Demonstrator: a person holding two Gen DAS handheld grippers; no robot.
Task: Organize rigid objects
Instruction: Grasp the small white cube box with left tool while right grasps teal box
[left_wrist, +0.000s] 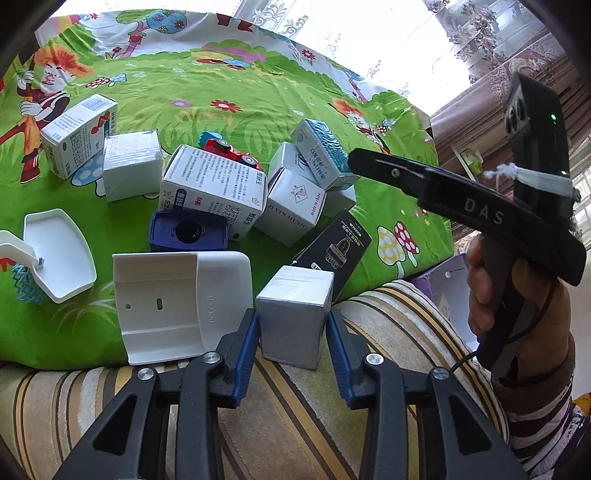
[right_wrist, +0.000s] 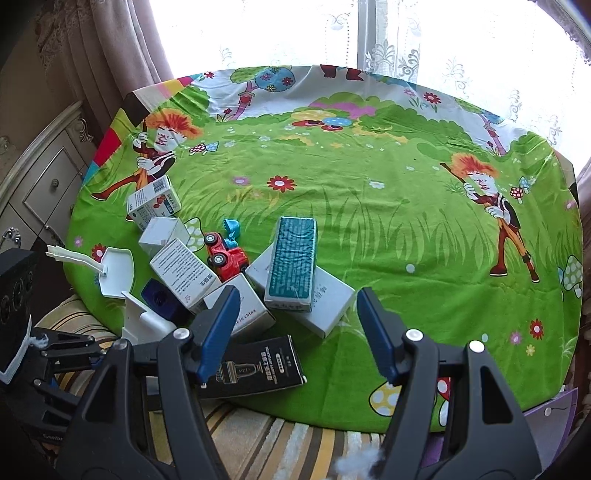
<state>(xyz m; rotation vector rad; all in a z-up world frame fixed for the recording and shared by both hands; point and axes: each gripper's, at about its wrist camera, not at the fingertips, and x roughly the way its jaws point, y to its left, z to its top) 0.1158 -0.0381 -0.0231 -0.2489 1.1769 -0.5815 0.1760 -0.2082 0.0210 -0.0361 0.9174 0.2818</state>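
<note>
The big green cartoon cloth (right_wrist: 369, 221) covers the table, and my boxes and toys sit bunched up on its near left part. Under the cloth's near edge there is a striped cushion (left_wrist: 295, 424). A white plastic holder (left_wrist: 173, 302) lies at the cloth's edge, just beside my left gripper (left_wrist: 291, 328). A flat black box (right_wrist: 258, 365) lies close to my right gripper (right_wrist: 299, 332). A teal box (right_wrist: 293, 258) rests tilted on top of some white boxes (right_wrist: 325, 299) in the middle of the pile. My left gripper has its blue pads on both sides of a small white box (left_wrist: 293, 314) that stands at the edge of the cloth, partly over the cushion. The pads are right at the box's sides, but I cannot tell if they are squeezing it. My right gripper is wide apart with nothing in it, above the cloth's near edge. A little red toy truck (right_wrist: 227, 258) lies tucked between the boxes.
</note>
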